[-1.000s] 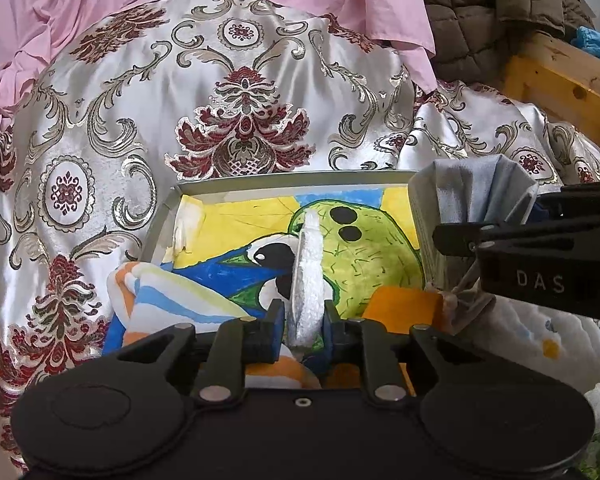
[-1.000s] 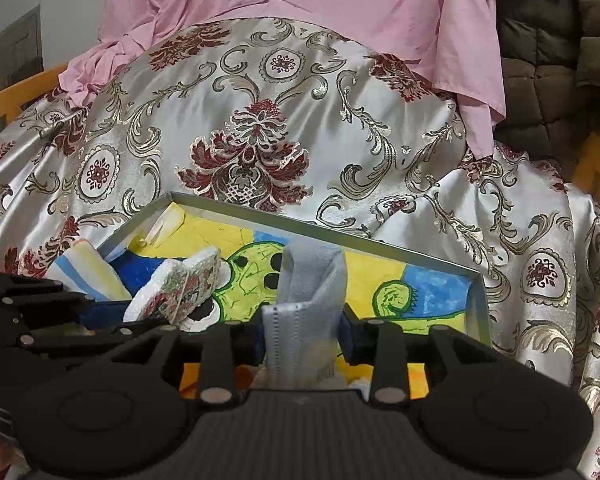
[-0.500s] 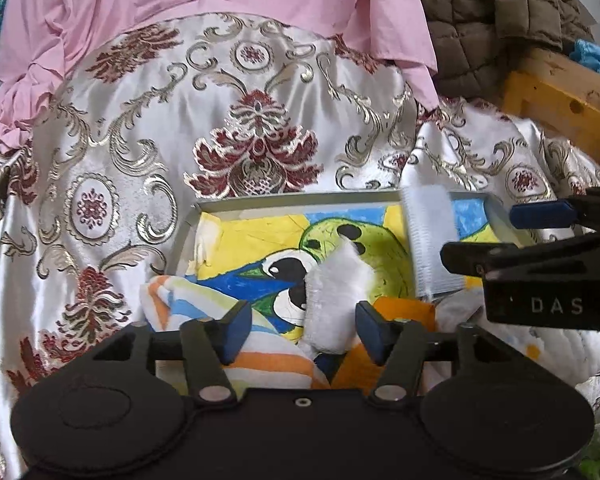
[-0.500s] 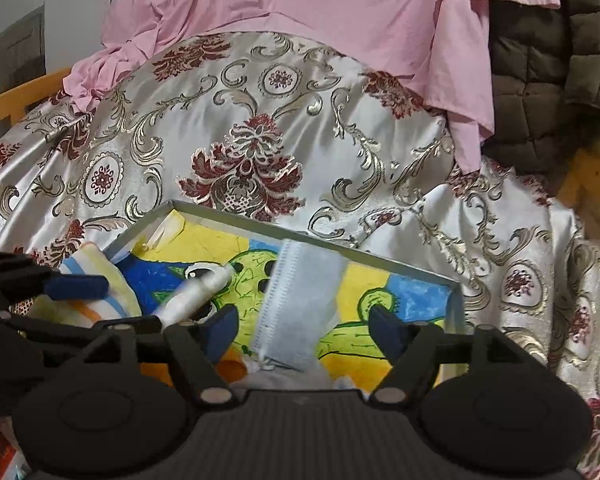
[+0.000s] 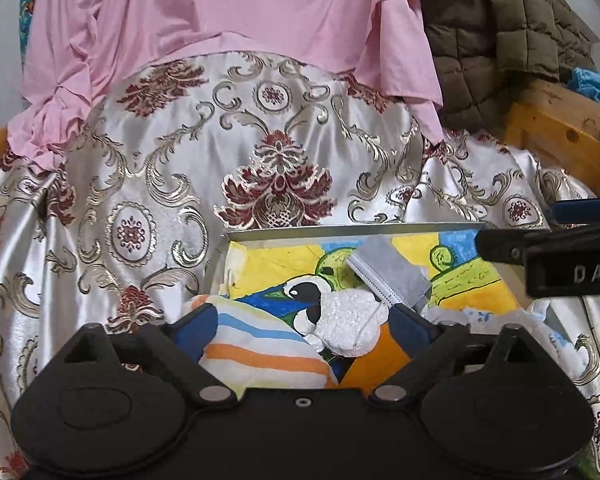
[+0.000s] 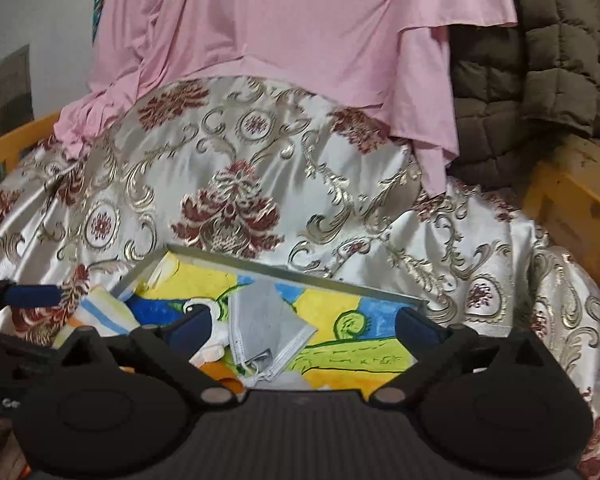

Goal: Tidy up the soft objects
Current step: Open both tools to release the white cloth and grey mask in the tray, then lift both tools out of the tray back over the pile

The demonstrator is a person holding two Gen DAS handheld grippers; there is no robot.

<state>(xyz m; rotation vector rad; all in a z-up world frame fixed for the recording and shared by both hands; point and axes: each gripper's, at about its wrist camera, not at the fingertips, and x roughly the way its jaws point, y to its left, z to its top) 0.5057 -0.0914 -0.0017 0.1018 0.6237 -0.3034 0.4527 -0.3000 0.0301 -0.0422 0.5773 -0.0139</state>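
Note:
A metal tray (image 5: 340, 233) with a bright cartoon picture on its floor lies on a satin cloth. In it lie a white fluffy pad (image 5: 350, 320), a grey face mask (image 5: 392, 276) and a striped cloth (image 5: 256, 348). My left gripper (image 5: 304, 320) is open and empty, held above the pad. My right gripper (image 6: 304, 326) is open and empty above the grey mask (image 6: 266, 326), which lies loose in the tray (image 6: 292, 273). The right gripper's side shows at the right edge of the left wrist view (image 5: 560, 248).
Patterned silver and red satin cloth (image 5: 160, 184) covers the surface around the tray. A pink garment (image 5: 236, 12) hangs behind it. A brown quilted jacket (image 6: 540, 56) and a wooden frame (image 5: 556, 132) stand at the right.
Both grippers opened and drew back. The left let go of the white pad and the right let go of the grey mask; both things now lie in the tray.

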